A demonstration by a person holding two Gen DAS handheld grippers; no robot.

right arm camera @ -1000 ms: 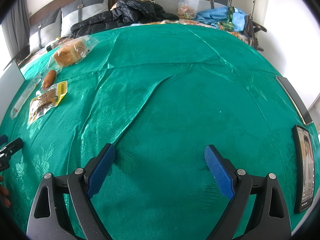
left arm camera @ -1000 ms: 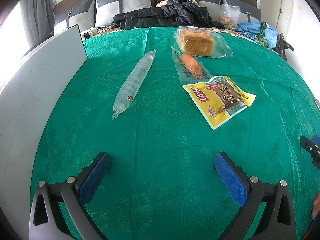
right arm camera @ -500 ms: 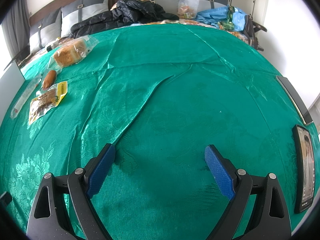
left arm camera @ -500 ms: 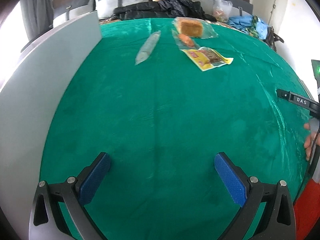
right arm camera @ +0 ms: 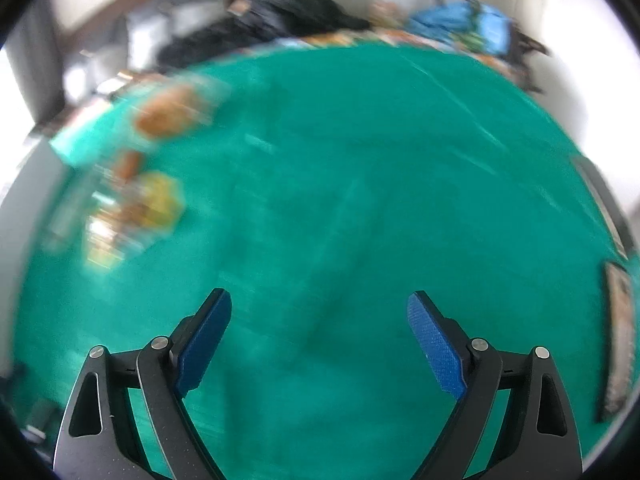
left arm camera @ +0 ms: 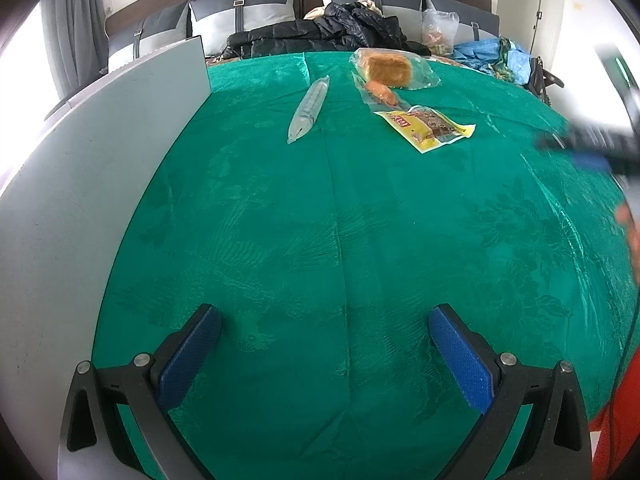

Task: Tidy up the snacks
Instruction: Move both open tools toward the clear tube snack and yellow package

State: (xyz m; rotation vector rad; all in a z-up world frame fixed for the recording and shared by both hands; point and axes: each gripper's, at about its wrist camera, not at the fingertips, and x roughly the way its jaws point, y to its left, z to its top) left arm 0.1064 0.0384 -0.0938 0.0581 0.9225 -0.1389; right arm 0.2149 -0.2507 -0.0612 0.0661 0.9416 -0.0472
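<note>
1. My left tool (left arm camera: 324, 344) hangs over bare green counter (left arm camera: 320, 240), fingers wide apart and holding nothing.
2. My right tool (right arm camera: 320, 332) is likewise spread and empty; its view is badly blurred.
3. The snacks sit together at the upper centre of the left view: bagged bread (left arm camera: 386, 68), a sausage (left arm camera: 382, 90), a yellow packet (left arm camera: 430, 128), and a long clear tube (left arm camera: 310, 106) slightly apart.
4. A grey box wall (left arm camera: 80, 200) fills the left; I judge it the destination, being just beside them.
</note>
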